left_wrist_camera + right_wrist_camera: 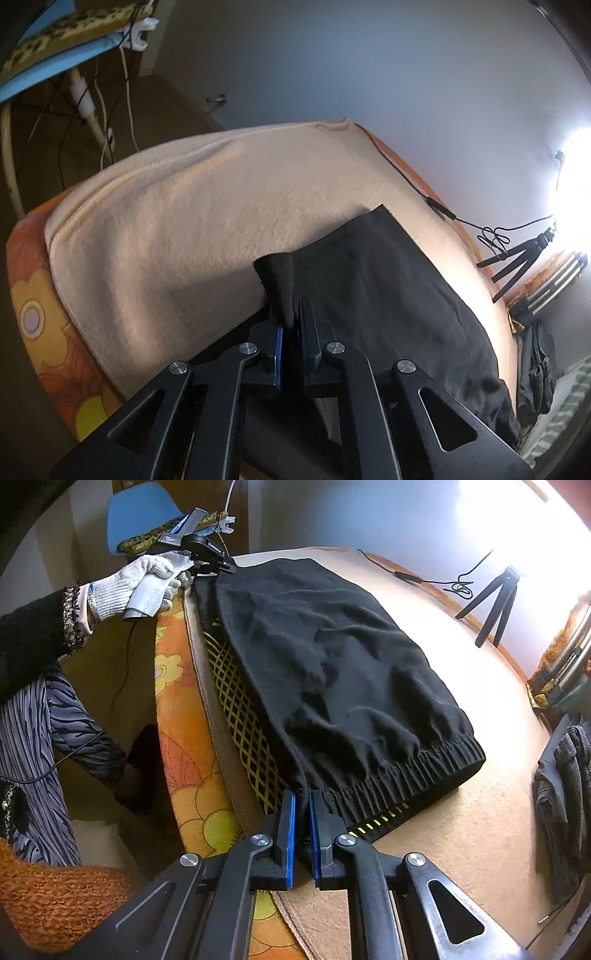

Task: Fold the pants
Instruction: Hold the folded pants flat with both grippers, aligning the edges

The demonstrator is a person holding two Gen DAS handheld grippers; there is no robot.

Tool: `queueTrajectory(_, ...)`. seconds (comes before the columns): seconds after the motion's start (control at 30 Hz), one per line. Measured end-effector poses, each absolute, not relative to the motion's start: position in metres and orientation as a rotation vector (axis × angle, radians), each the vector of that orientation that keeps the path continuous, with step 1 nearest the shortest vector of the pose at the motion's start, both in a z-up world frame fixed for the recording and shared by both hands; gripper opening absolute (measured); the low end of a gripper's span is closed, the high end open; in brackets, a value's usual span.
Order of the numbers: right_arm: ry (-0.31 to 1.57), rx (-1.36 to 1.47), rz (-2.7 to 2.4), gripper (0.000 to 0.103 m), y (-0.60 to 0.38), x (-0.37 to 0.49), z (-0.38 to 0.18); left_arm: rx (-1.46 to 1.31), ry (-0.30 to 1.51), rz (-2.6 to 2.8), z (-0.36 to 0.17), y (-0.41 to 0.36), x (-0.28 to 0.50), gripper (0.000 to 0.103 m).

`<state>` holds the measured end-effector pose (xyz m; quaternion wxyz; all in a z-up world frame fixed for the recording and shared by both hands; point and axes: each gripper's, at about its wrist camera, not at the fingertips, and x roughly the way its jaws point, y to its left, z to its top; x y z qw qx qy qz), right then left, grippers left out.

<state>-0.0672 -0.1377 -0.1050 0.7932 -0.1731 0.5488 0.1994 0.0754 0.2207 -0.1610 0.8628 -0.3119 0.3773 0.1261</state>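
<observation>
Black pants [332, 664] lie on a cream blanket [480, 834] over the bed, elastic waistband toward the right wrist camera. My right gripper [302, 805] is shut on the pants at the near-left end of the waistband. My left gripper [291, 314] is shut on a bunched corner of the pants [388, 288] at the bed's edge. It also shows far off in the right wrist view [207, 559], held by a gloved hand [144, 583] at the pants' far corner. A black and yellow lattice fabric [240, 716] lies under the pants.
An orange floral mattress edge [184, 746] runs along the left. A small black tripod [495, 598] and a cable [406, 576] sit on the far side of the bed, by a bright lamp. A blue chair [136, 513] stands beyond. Dark clothes [565, 794] hang at right.
</observation>
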Motion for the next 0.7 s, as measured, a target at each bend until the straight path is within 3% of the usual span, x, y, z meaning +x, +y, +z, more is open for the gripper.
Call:
queueTrajectory(0.1, 1.179, -0.373, 0.424, 0.005, -0.138, -0.066, -0.105, -0.659, 0.77, 0.27, -0.158, 0.224, 0.074, 0.001)
queueTrajectory(0.43, 1.154, -0.387, 0.418, 0.005, -0.142, -0.067, -0.093, -0.638, 0.71, 0.267, -0.135, 0.233, 0.046, 0.0)
queueTrajectory(0.7, 1.176, -0.414, 0.455, 0.005, -0.134, -0.081, -0.102, -0.617, 0.777, 0.296, -0.155, 0.233, 0.038, 0.001)
